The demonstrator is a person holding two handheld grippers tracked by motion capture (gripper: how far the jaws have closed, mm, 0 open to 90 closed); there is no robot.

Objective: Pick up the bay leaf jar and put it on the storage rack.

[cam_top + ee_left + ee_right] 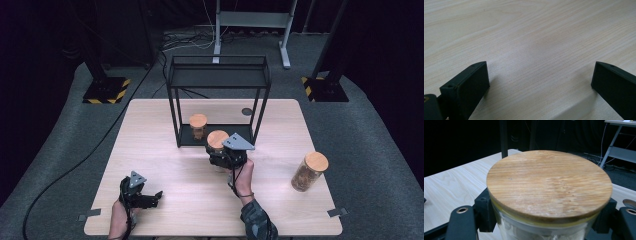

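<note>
A glass jar with a round wooden lid [549, 182] sits between the jaws of my right gripper [544, 220], which is shut on it just below the lid. In the high view this jar [217, 139] and the right gripper [218, 153] are in front of a black metal shelf frame [218, 75]. A second lidded jar [198, 125] stands on the frame's bottom shelf. A third, taller jar [309, 171] stands at the table's right. My left gripper [156, 197] rests near the front left, open, jaws wide apart over bare wood [540, 75].
The light wooden table [165, 165] ends close behind the shelf frame. A small grey disc [247, 111] lies on the table behind the frame's right legs. Dark stands with striped bases [106, 90] and cables sit on the floor beyond.
</note>
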